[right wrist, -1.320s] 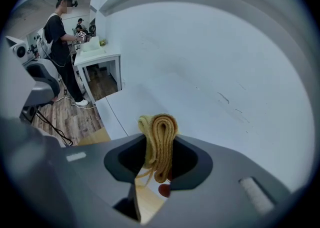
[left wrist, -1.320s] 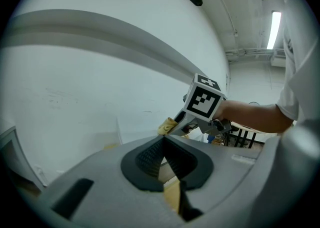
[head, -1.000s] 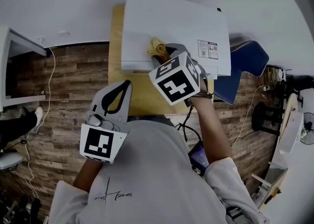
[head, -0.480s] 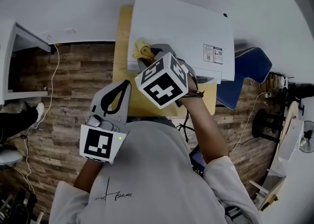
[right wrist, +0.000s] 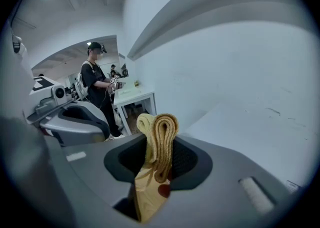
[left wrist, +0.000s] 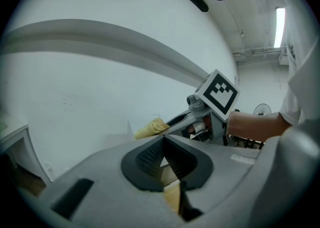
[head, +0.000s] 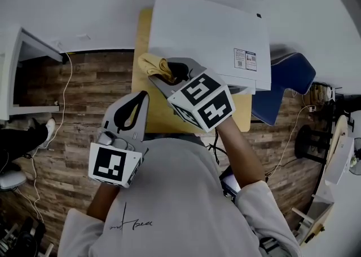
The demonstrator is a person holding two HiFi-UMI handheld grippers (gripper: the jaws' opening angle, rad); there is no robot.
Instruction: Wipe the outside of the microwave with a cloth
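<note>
The white microwave (head: 208,33) stands on a small wooden table (head: 161,115) against the wall. My right gripper (head: 162,73) is shut on a folded yellow cloth (head: 151,63) and holds it at the microwave's front left corner. In the right gripper view the cloth (right wrist: 159,139) sticks up from between the jaws, with the microwave's white side (right wrist: 245,122) close on the right. My left gripper (head: 141,99) hangs over the table's front edge, below the cloth, shut with nothing in it. From the left gripper view the cloth (left wrist: 150,129) and the right gripper's marker cube (left wrist: 219,94) show ahead.
A blue chair (head: 282,81) stands right of the table. A white desk (head: 25,75) is at the far left, with cables on the wood floor (head: 84,103). In the right gripper view a person (right wrist: 97,94) stands by a white table (right wrist: 134,94).
My right gripper has slid the cloth leftward along the microwave's front top edge, from near the middle to the left corner. The left gripper has stayed put.
</note>
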